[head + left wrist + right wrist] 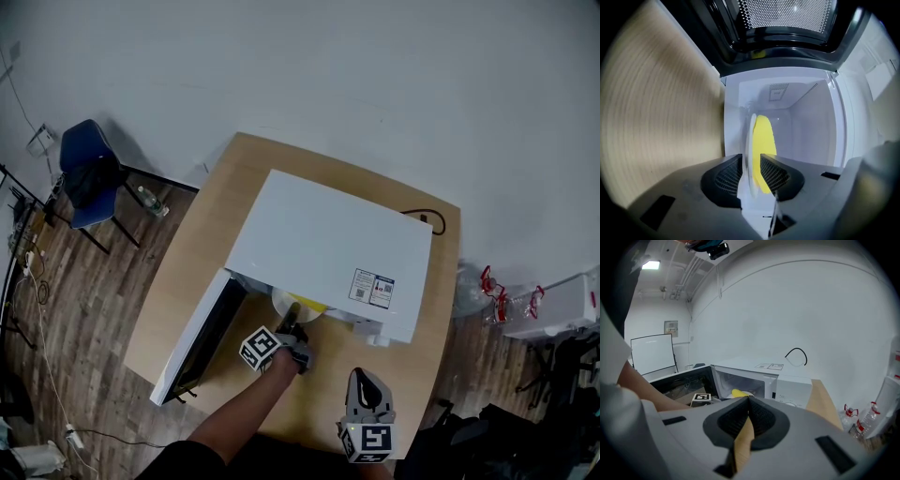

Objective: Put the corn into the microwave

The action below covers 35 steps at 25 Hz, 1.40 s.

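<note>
A white microwave (328,244) stands on a wooden table (211,211) with its door (202,342) swung open to the left. Yellow corn (765,136) lies on a white plate (751,140) at the mouth of the cavity (806,126). My left gripper (292,333) reaches into the opening. The plate's rim stands between its jaws, and a gap shows between the right pad and the plate, so the left gripper (752,161) is open. My right gripper (364,384) hangs back over the table's front edge, shut and empty. Its own view shows the corn (739,393) inside the microwave (787,383).
A black cable (427,217) lies behind the microwave. A blue chair (89,173) stands on the floor at the left, with a bottle (150,202) beside it. A white box (562,305) and plastic bottles (492,295) sit at the right.
</note>
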Each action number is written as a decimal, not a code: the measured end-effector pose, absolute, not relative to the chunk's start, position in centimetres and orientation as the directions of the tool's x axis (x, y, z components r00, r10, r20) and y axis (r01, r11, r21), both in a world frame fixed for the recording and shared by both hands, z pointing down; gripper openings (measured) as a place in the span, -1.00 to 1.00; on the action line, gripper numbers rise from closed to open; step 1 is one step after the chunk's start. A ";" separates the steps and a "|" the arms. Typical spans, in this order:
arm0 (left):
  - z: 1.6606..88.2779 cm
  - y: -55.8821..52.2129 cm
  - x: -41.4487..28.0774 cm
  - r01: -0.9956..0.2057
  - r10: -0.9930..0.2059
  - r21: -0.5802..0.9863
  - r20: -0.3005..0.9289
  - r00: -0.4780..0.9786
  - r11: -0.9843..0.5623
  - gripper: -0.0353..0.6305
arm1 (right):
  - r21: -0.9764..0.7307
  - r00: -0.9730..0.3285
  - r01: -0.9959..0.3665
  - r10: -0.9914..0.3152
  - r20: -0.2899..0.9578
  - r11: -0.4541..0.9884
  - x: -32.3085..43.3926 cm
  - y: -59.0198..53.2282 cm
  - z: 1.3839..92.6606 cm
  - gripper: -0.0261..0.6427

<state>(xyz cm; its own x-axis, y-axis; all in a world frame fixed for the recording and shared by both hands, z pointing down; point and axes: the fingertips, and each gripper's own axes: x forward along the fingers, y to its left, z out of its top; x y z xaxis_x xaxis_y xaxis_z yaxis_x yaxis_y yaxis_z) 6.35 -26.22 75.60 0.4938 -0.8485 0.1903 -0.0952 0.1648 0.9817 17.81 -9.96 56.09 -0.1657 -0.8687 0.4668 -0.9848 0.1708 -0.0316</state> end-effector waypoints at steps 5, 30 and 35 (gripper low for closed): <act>75.5 -25.5 6.3 -0.109 -0.837 0.981 0.192 0.512 0.159 -0.46 | -0.043 -0.177 -0.983 -0.872 0.457 0.177 17.5 -10.3 56.0 -0.74; 75.3 -23.9 4.7 -0.157 -0.833 0.968 0.247 0.495 0.194 -0.82 | -0.070 -0.221 -0.975 -0.879 0.421 0.212 16.4 -10.5 55.6 -0.74; 75.4 -24.9 5.5 -0.155 -0.834 0.967 0.255 0.490 0.204 -0.82 | -0.072 -0.217 -0.976 -0.879 0.424 0.206 16.9 -10.6 55.8 -0.74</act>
